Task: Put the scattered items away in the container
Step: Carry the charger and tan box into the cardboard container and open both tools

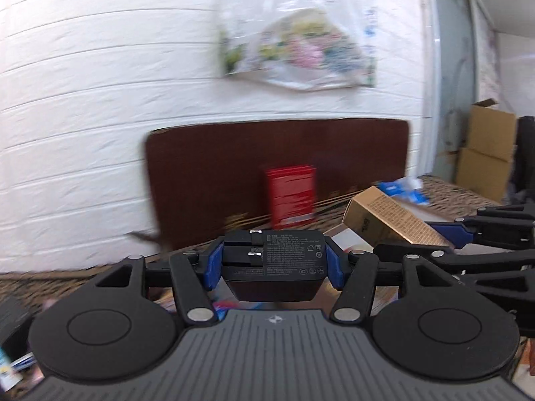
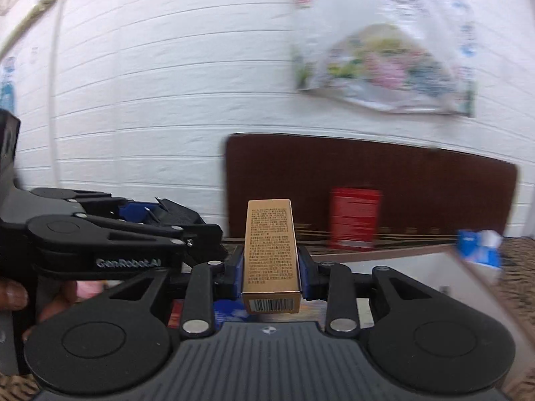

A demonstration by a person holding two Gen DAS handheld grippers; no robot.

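White brick-pattern wall (image 1: 83, 117) fills most of the background in both views, with a crinkly floral plastic bag (image 1: 297, 30) hanging up high and a dark brown board (image 1: 277, 173) leaning against the wall at the far edge of the surface (image 1: 468, 197). The surface has a mottled brown pattern. A red box (image 1: 291, 197) stands upright just in front of the board, and off to the right there's a blue packet (image 2: 478, 245) near the rim of a pale open container (image 2: 418, 260). Cardboard boxes (image 1: 485, 147) are stacked at the far right of the left view.

Above the surface there's plenty of open air, both claws are up off it, with clutter visible underneath (too blurry to name).

Left claw (image 1: 273, 260) is clenched on a black charger (image 1: 274, 264), blue pads pressed on both sides, folded prongs facing up, printed label readable-ish. The charger sits squarely between the fingers and sticks out a bit toward the camera.

Right claw (image 2: 271, 267) is clamped on a gold box (image 2: 271, 254), held lengthwise pointing away, barcode end toward the camera. In the left view that same box shows tilted, just to the right of the charger. The two claws are close side by side, left one just beside and slightly ahead of the right.
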